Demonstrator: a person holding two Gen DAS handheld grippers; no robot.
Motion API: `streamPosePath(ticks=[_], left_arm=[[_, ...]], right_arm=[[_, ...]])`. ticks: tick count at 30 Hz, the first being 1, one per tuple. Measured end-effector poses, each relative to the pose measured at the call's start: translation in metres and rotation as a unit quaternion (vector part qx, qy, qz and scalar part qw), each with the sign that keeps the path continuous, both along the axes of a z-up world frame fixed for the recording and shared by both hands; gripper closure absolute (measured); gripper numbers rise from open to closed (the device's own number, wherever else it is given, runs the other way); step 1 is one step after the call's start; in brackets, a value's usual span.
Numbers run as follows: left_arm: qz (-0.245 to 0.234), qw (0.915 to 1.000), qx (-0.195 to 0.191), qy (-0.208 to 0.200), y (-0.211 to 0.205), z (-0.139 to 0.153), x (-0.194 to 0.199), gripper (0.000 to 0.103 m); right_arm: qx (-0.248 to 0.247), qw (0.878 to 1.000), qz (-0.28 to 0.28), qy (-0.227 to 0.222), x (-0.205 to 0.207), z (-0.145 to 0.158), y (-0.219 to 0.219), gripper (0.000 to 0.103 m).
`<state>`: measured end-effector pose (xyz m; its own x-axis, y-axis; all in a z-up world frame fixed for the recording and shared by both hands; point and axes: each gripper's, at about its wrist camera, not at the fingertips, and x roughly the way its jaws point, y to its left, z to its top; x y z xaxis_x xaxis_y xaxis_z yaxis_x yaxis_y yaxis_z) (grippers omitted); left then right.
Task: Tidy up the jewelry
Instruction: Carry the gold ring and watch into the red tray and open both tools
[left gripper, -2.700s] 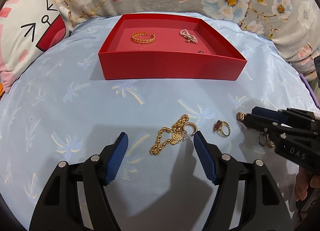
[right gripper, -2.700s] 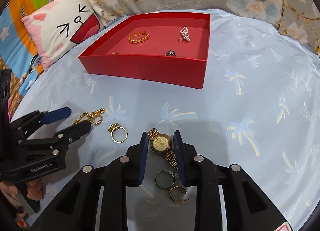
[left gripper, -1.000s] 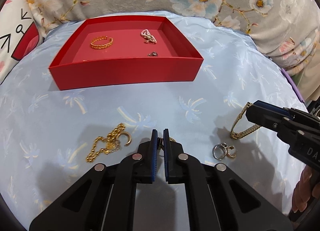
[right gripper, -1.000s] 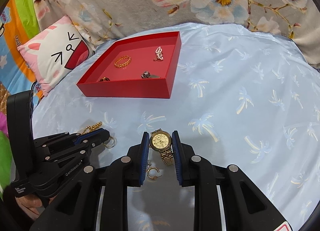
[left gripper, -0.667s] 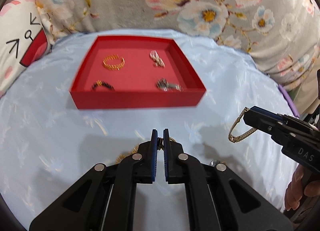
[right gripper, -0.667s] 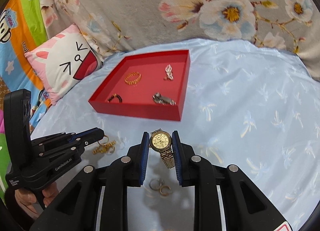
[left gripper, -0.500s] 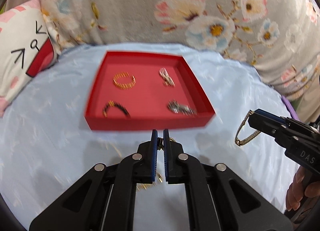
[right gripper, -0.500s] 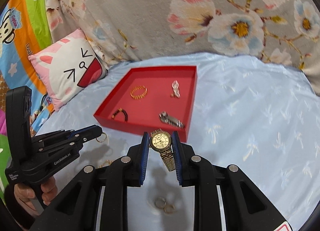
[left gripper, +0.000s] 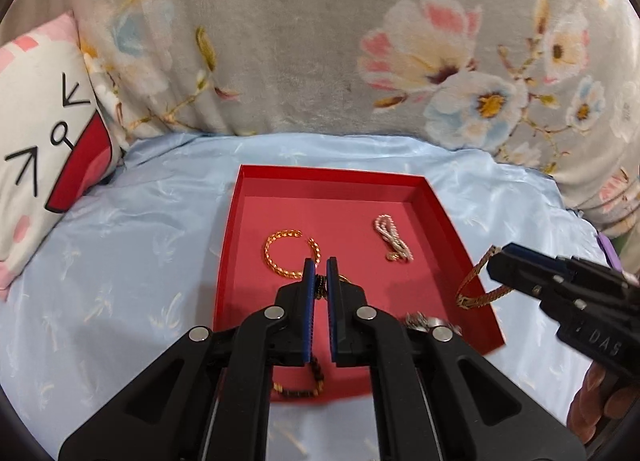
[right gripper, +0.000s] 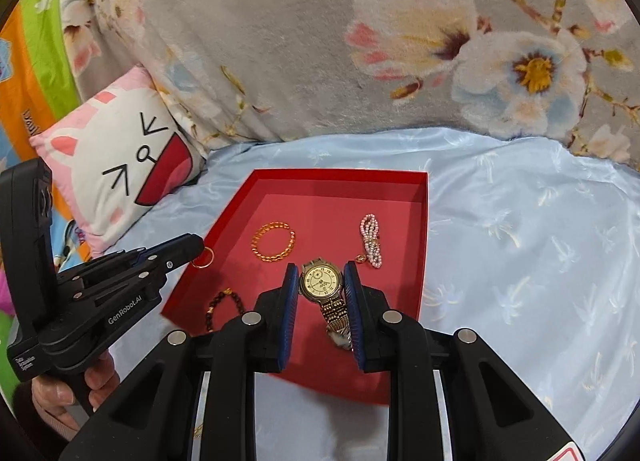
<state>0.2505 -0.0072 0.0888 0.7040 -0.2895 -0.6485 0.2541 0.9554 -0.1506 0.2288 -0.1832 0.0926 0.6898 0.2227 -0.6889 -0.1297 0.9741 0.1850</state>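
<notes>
A red tray lies on the light blue cloth. In it are a gold chain bangle, a pink pearl bracelet, a dark bead bracelet and a silver piece. My left gripper is shut on a gold ring and holds it above the tray's left side. My right gripper is shut on a gold watch, whose band hangs over the tray's right side.
A floral grey blanket rises behind the tray. A pink-and-white cat-face pillow lies at the left. The blue cloth spreads to the right and left of the tray.
Both grippers have lifted and moved forward from the cloth to above the red tray, the left carrying the ring, the right carrying the watch. The loose jewelry on the cloth has dropped out of view.
</notes>
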Motion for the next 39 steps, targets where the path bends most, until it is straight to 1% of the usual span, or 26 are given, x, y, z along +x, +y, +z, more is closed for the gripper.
streamPosePath(ticks=[4, 10, 19, 27, 28, 29, 30, 31, 32, 35, 37, 39], left_arm=[[0.002, 0.9999, -0.001, 0.010, -0.002, -0.014, 0.020, 0.098], [0.009, 0.9996, 0.009, 0.025, -0.005, -0.031, 0.038, 0.098], [0.014, 0.9992, 0.020, 0.031, -0.007, -0.044, 0.050, 0.098], [0.021, 0.9988, 0.016, 0.041, -0.004, -0.051, 0.061, 0.098], [0.024, 0.9988, 0.015, 0.040, -0.004, -0.051, 0.061, 0.096], [0.028, 0.9987, 0.013, 0.041, -0.003, -0.050, 0.062, 0.087], [0.031, 0.9986, 0.011, 0.042, -0.002, -0.049, 0.062, 0.070], [0.040, 0.9984, 0.010, 0.040, 0.000, -0.047, 0.061, 0.063], [0.045, 0.9983, 0.010, 0.036, 0.002, -0.045, 0.060, 0.057], [0.050, 0.9984, 0.001, 0.027, 0.009, -0.036, 0.051, 0.056], [0.052, 0.9984, -0.002, 0.022, 0.016, -0.030, 0.039, 0.056], [0.054, 0.9984, 0.004, 0.017, 0.022, -0.026, 0.026, 0.054]], right_arm=[[-0.005, 1.000, -0.011, 0.015, 0.017, -0.018, 0.000, 0.081], [-0.013, 0.999, -0.021, 0.033, 0.034, -0.039, -0.002, 0.081], [-0.017, 0.999, -0.024, 0.041, 0.044, -0.050, -0.001, 0.081], [-0.015, 0.999, -0.032, 0.038, 0.054, -0.056, -0.004, 0.080], [-0.012, 0.999, -0.038, 0.031, 0.052, -0.054, -0.006, 0.080], [-0.008, 0.999, -0.042, 0.027, 0.051, -0.051, -0.008, 0.079], [-0.005, 0.999, -0.044, 0.025, 0.050, -0.049, -0.010, 0.078], [-0.001, 0.999, -0.047, 0.020, 0.047, -0.045, -0.012, 0.076], [0.002, 0.999, -0.050, 0.015, 0.043, -0.041, -0.015, 0.072], [0.010, 0.998, -0.054, 0.000, 0.024, -0.028, -0.021, 0.063], [0.015, 0.999, -0.052, -0.006, 0.008, -0.022, -0.024, 0.062], [0.012, 0.999, -0.049, -0.011, -0.012, -0.017, -0.025, 0.060]])
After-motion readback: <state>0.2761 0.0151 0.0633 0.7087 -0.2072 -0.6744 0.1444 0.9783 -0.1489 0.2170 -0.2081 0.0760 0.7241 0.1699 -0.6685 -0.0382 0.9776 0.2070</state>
